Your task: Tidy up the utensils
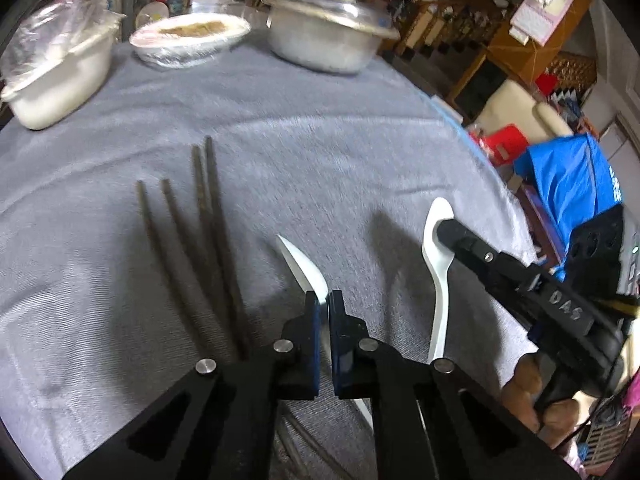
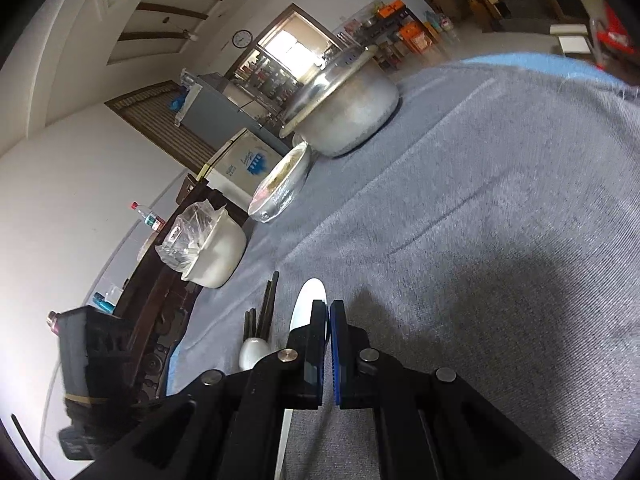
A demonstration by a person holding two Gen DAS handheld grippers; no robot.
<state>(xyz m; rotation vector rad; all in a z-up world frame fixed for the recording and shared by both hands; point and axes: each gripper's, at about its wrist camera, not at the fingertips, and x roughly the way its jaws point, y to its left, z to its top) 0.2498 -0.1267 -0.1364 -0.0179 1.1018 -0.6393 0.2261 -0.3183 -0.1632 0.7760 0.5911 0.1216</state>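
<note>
Several dark chopsticks [image 1: 208, 240] lie side by side on the grey cloth, left of centre in the left wrist view. My left gripper [image 1: 324, 300] is shut on a white spoon [image 1: 304, 268] and holds it tilted just above the cloth. A second white spoon [image 1: 438, 280] lies to its right. My right gripper [image 1: 444, 228] rests its shut tips on that spoon's bowl. In the right wrist view the right gripper [image 2: 327, 312] is shut beside the white spoon [image 2: 306, 300], with the chopsticks [image 2: 266, 312] and the other spoon [image 2: 253, 350] at its left.
A lidded metal pot [image 1: 328, 36], a wrapped bowl of food [image 1: 188, 40] and a white tub with plastic [image 1: 56, 76] stand along the far side of the table [image 1: 320, 140]. The table's edge runs down the right, with a blue bag [image 1: 572, 184] beyond.
</note>
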